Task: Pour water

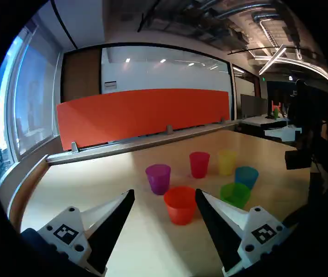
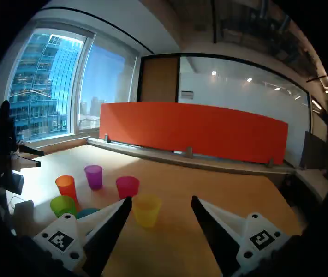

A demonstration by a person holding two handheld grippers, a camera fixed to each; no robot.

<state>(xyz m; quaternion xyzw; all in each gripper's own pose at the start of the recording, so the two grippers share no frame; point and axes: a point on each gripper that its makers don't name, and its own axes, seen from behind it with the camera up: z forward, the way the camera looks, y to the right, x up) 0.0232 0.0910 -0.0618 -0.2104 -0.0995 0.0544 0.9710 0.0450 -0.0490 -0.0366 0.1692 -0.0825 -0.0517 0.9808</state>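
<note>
Left gripper view: hovers low over the pale wooden tabletop (image 1: 85, 184), left gripper (image 1: 164, 193) with fingers spread wide, gripping nothing. Faces six plastic cups standing upright in a loose cluster mid-tabletop: orange cup (image 1: 180, 204) nearest, framed between the fingertips and untouched; purple cup (image 1: 158, 178) just behind it to the left; pink cup (image 1: 199, 164) and yellow cup (image 1: 226, 162) farther back, toward the far edge with the orange divider panel (image 1: 140, 115); blue cup (image 1: 246, 177) and green cup (image 1: 235, 194) close together on the right. Contents of the cups impossible to tell. Right gripper view: right gripper (image 2: 160, 199) also wide, holding nothing, facing the same cluster from another side, yellow cup closest, seen just beside the left finger's tip, the other cups beyond it to the left
</note>
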